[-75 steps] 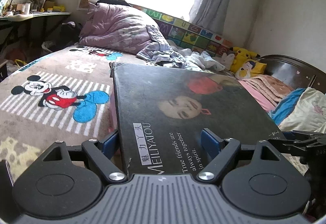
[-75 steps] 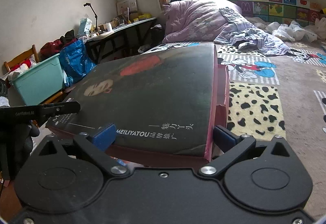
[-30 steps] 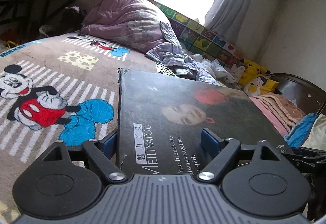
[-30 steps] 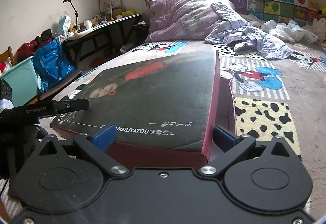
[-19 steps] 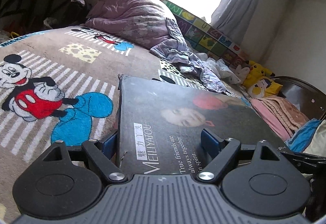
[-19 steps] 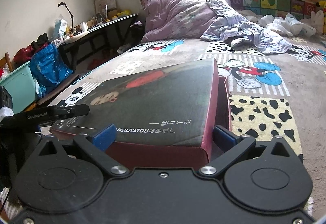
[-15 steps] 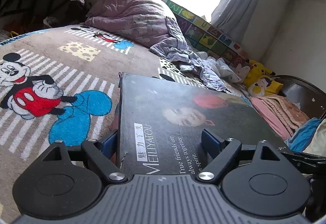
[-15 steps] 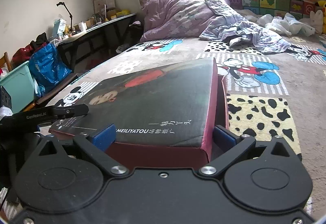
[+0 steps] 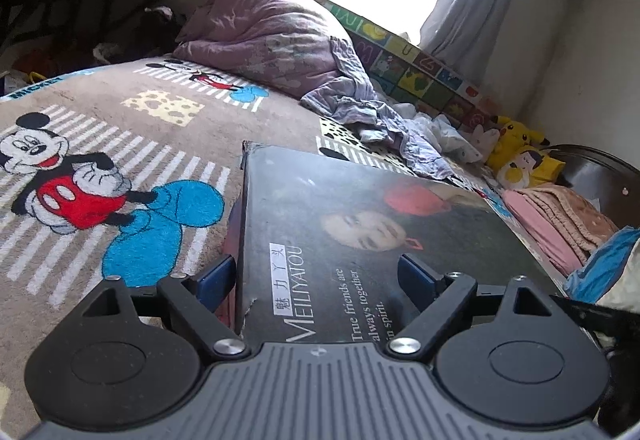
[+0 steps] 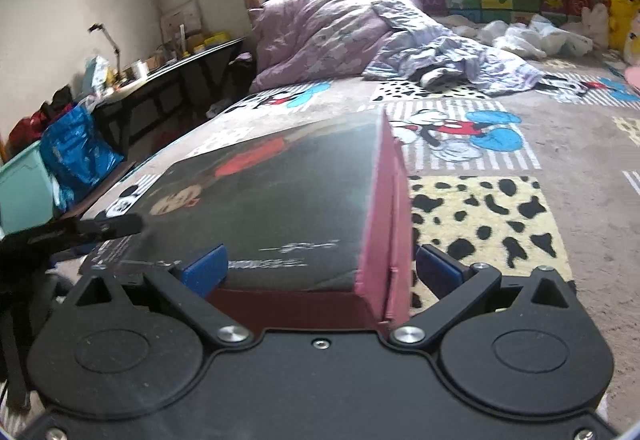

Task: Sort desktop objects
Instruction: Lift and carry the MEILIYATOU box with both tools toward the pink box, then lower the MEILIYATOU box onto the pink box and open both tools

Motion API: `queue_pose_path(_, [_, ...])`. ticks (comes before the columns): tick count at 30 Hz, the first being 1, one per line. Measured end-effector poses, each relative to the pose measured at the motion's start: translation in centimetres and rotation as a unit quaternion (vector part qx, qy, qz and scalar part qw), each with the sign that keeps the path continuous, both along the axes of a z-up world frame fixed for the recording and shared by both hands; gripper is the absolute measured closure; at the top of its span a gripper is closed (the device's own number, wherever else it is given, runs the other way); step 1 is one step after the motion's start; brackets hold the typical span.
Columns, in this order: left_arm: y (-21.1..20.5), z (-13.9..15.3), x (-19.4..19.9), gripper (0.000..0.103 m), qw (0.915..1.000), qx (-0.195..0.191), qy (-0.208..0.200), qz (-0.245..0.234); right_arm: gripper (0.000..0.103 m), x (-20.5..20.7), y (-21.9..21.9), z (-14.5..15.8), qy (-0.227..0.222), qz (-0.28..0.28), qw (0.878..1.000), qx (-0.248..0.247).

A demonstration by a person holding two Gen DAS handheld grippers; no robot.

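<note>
While flat box (image 9: 360, 240) lies on blanket (image 9: 120, 120), left claw (image 9: 320, 280) and right claw (image 10: 320, 264) straddle its corners, spread wide, gripping unclear.

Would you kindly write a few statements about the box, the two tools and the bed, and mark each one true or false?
1. The left tool straddles a corner of the dark box, one finger on top of the lid and one beside its wall. True.
2. The box lid shows a landscape with mountains. False: it shows a face, a red shape and the word MEILIYATOU.
3. The side walls of the box are red in the right wrist view. True.
4. The Mickey Mouse blanket is plain grey. False: it has cartoon figures, stripes and spotted patches.
5. A yellow plush toy lies near the far end of the bed. True.
6. The right tool hangs away from the box. False: its fingers flank a box corner.
</note>
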State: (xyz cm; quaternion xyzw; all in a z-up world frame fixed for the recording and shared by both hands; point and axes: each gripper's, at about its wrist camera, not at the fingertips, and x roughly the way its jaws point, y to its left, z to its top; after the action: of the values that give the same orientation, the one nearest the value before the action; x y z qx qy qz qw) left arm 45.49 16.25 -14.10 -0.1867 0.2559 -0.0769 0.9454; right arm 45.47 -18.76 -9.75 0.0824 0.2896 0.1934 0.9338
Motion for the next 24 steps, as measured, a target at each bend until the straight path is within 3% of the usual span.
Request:
queue_pose_path(4, [-0.9,0.5,-0.1,0.015,0.9996,0.027,-0.005,-0.007,0.001,0.9,-1.2,-0.8,0.028,-0.007,0.998,0.050])
queue_pose_path(8, [-1.9,0.9,-0.1,0.015,0.9977,0.064,-0.015,-0.021,0.001,0.9,-1.3,-1.1,0.034,-0.005,0.998,0.059])
queue_pose_path(14, [-3.0,1.3,0.1,0.015,0.9939,0.104,-0.009,-0.035,0.001,0.7,-1.4,-1.3,0.032,-0.013,0.998,0.050])
queue_pose_path(16, [-3.6,1.6,0.0,0.015,0.9904,0.133,-0.009,-0.037,0.001,0.4,-1.2,-1.1,0.018,-0.019,0.999,0.025])
queue_pose_path(18, [-4.6,2.2,-0.6,0.015,0.9835,0.177,-0.032,-0.023,0.001,0.3,-0.8,-0.8,0.005,-0.016,1.000,0.010])
queue_pose_path(21, [-5.9,3.2,-1.4,0.015,0.9791,0.186,-0.070,-0.042,0.001,0.0,-0.4,-0.1,-0.020,-0.007,1.000,-0.005])
queue_pose_path(24, [-7.5,3.6,-1.2,0.015,0.9724,0.207,-0.072,-0.078,0.001,0.1,0.3,0.3,-0.034,0.013,0.999,-0.018])
